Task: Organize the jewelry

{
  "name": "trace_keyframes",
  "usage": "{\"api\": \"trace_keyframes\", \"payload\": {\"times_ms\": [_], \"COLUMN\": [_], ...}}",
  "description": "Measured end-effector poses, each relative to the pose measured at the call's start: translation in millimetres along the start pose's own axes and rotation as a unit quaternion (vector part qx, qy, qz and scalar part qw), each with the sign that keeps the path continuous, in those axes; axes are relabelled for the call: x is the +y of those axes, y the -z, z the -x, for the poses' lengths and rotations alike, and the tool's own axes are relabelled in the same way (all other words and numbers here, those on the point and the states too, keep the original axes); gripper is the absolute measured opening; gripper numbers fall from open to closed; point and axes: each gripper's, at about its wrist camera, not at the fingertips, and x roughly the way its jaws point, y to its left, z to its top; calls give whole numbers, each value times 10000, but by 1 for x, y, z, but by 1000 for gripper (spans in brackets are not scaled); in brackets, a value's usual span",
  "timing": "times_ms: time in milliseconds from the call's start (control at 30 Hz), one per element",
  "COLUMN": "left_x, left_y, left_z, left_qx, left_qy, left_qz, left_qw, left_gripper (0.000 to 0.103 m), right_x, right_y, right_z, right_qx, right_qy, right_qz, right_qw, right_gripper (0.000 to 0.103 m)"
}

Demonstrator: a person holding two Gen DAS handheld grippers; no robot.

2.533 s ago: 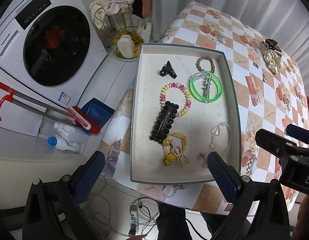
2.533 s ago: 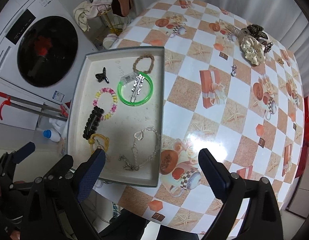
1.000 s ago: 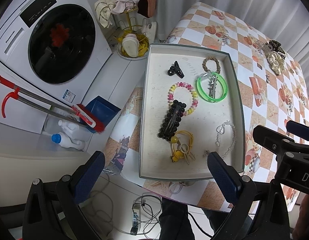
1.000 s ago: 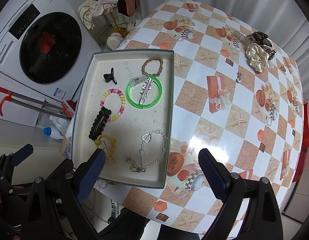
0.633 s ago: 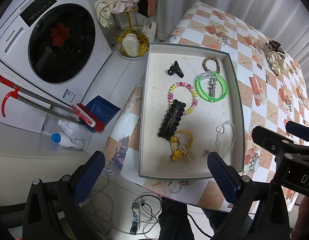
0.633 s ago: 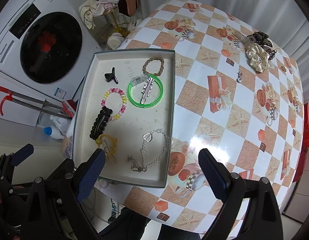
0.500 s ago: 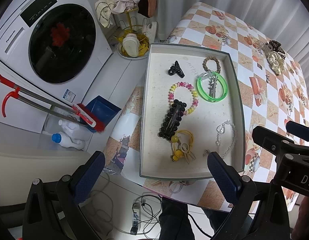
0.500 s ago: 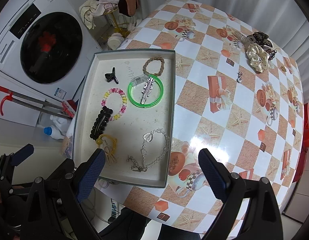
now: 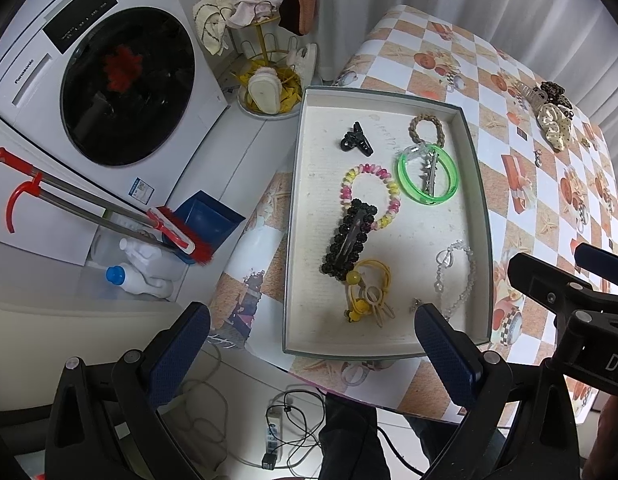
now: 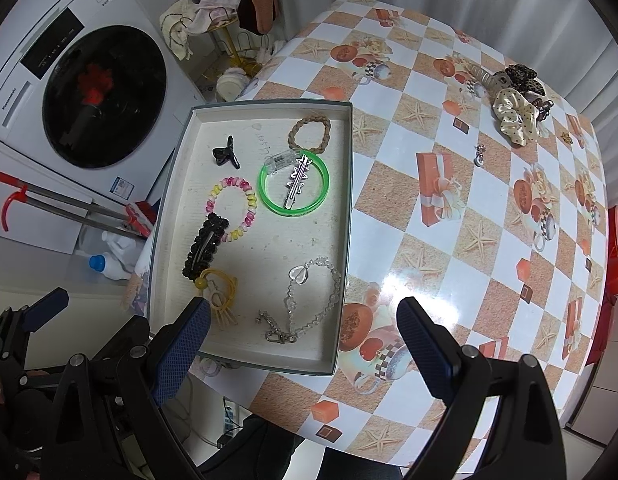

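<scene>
A grey-rimmed tray (image 9: 485, 216) (image 10: 348, 200) lies at the table's near left corner. In it are a green bangle (image 9: 405, 176) (image 10: 321, 196) with a silver clip inside, a braided brown band (image 10: 309, 130), a pink and yellow bead bracelet (image 9: 369, 170) (image 10: 229, 182), a black beaded barrette (image 9: 349, 236) (image 10: 205, 246), a small black claw clip (image 9: 355, 140), yellow hair ties (image 9: 367, 292) and a clear bead chain bracelet (image 10: 309, 300). My left gripper (image 9: 309, 350) hangs open high above the tray's near edge. My right gripper (image 10: 303, 344) is open too, empty, above the tray's near right corner.
A heap of scrunchies and hair clips (image 10: 515, 96) and a small earring (image 10: 480, 156) lie at the table's far right. A washing machine (image 9: 109, 80), a slipper rack (image 9: 269, 80), a dustpan with brush (image 9: 189, 232) and bottles stand left of the table. A person's legs (image 9: 349, 440) show below.
Both grippers have risen and drawn back a little, so the tray looks smaller and sits further right in the left wrist view. Nothing in the tray has moved.
</scene>
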Motion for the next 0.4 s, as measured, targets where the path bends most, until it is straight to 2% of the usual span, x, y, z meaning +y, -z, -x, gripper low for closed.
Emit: {"api": "trace_keyframes", "payload": {"times_ms": [400], "left_x": [-1], "left_y": [-1], "left_z": [6], "left_qx": [-129], "left_qy": [-48], "left_qz": [81], "left_qw": [9999], "left_gripper": [103], "right_x": [5], "right_y": [-1], "right_z": [3], "right_qx": [-16], "right_qy": [-15], "right_qz": [17], "right_qw": [10000], "right_gripper": [95]}}
